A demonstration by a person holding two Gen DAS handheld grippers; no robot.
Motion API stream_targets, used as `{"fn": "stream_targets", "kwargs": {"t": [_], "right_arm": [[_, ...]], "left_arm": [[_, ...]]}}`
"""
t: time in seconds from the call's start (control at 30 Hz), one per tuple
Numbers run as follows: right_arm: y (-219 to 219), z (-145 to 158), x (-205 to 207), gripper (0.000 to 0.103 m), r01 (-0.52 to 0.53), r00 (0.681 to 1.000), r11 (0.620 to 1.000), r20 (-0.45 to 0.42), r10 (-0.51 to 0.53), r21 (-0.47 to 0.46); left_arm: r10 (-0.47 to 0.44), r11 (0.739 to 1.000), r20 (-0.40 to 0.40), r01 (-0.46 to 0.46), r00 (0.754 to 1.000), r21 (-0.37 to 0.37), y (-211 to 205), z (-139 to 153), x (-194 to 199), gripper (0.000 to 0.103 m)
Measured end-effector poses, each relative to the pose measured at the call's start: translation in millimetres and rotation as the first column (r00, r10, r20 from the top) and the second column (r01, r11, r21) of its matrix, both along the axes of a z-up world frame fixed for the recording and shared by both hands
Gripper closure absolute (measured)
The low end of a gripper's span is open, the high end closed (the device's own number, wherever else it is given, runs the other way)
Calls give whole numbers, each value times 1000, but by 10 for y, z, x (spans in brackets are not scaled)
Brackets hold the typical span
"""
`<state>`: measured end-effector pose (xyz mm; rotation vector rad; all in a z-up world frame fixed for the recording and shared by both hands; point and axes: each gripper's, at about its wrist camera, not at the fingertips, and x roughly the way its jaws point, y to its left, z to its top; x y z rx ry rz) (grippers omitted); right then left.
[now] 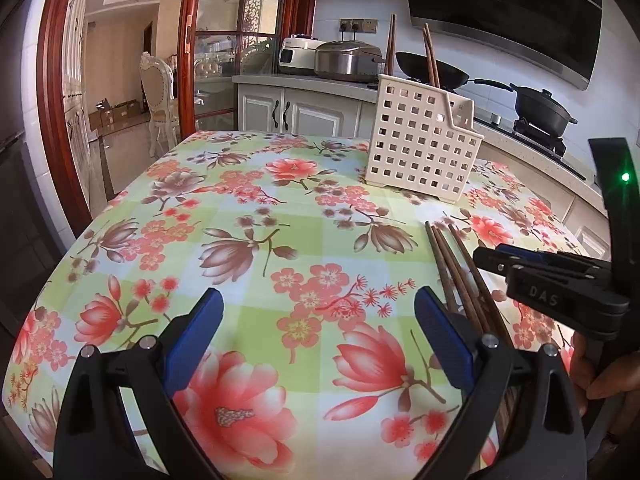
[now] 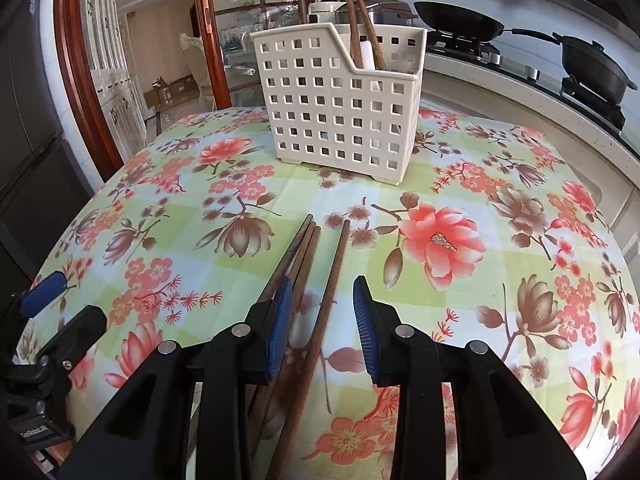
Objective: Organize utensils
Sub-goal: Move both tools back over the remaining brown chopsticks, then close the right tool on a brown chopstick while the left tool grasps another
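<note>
Several brown wooden chopsticks [image 2: 306, 248] lie on the floral tablecloth, their tips pointing at a white perforated basket [image 2: 340, 108]. A few more chopsticks [image 2: 356, 12] stand upright in the basket. My right gripper [image 2: 322, 296] hovers low over the lying chopsticks with its jaws apart. One chopstick [image 2: 338, 264] runs between the blue pads without touching them, and the others lie by the left pad [image 2: 282, 312]. In the left wrist view my left gripper [image 1: 320, 320] is wide open over bare cloth, left of the chopsticks [image 1: 456, 268] and the right gripper [image 1: 520, 276]. The basket [image 1: 420, 144] stands beyond.
The table [image 2: 520, 320] falls away at its left and far edges. Behind it runs a counter [image 1: 304, 80] with a rice cooker [image 1: 346, 60], a wok [image 1: 432, 68] and a black pot [image 1: 544, 108]. A hand [image 1: 612, 376] holds the right gripper's handle.
</note>
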<state>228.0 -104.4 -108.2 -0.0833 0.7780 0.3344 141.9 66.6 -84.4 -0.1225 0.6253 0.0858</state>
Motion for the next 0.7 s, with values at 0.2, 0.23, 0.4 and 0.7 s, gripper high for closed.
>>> {"fn": "stream_targets", "kwargs": {"t": [0.2,0.23,0.4,0.7], "right_arm": [[-117,-32,29,75,29,1000,999,-12,-29,19],[-125,-30,32,75,32,999,999,-12,-32,18],[-39,-21,45,77,18,1000,1000,-6,-18,-12],[86,-136,237,88,26,997,998,-66,-31,-61]], "left_arm": [[1,1000,18,-1,1000,2,5,84,-55,10],[-1,1000,19,1,1000,1,3,90,-56,10],[-16,1000,21,15,1000,17,-51,99,-56,10],[-16,999,13,16,1000,29,-49,81,-55,10]]}}
